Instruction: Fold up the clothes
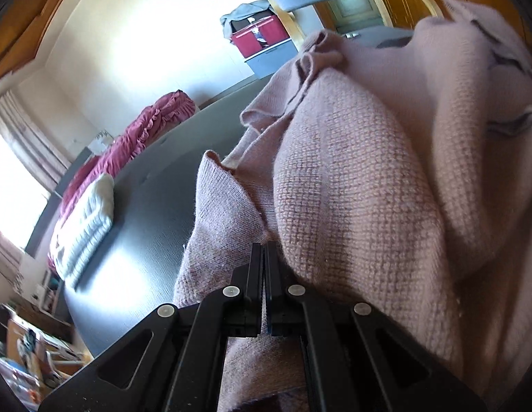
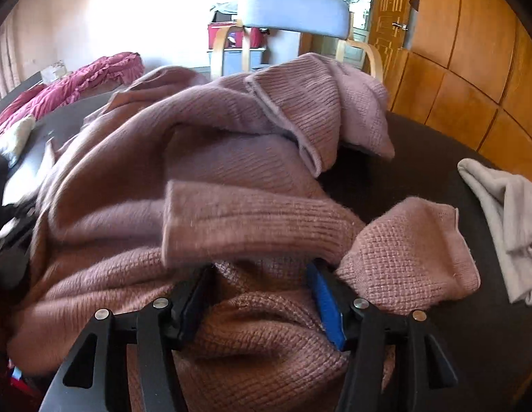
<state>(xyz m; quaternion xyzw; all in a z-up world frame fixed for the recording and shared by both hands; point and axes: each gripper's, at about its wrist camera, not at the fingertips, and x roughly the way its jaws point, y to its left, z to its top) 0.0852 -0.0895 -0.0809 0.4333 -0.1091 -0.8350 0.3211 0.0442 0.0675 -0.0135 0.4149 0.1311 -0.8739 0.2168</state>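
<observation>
Your left gripper (image 1: 265,250) has its two black fingers pressed together on a fold of the pink knit sweater (image 1: 351,178), pinching the cloth right at the seam where the smooth ribbed part meets the coarser waffle knit. From that camera the sweater fills everything from 12 o'clock round to 5 o'clock, bunched and lifted, with one cuff edge sticking out at about 10 o'clock of the fingertips. The dark table (image 1: 156,213) shows bare at 9 o'clock, and along its far edge lie a maroon ruffled garment (image 1: 146,130) and a white folded knit (image 1: 87,223), touching each other.

Your right gripper (image 2: 257,283) stands spread wide, one finger on each side of a hump of the pink knit sweater (image 2: 197,178); the blue pad (image 2: 326,305) on the right-hand finger touches the cloth, yet nothing is clamped. The sweater lies heaped on the dark table (image 2: 420,158), a ribbed sleeve draped across just beyond the fingertips at 12 o'clock. At 3 o'clock a light grey garment (image 2: 506,213) lies apart from the sweater. A blue chair (image 2: 293,10) stands beyond the table at 12 o'clock
</observation>
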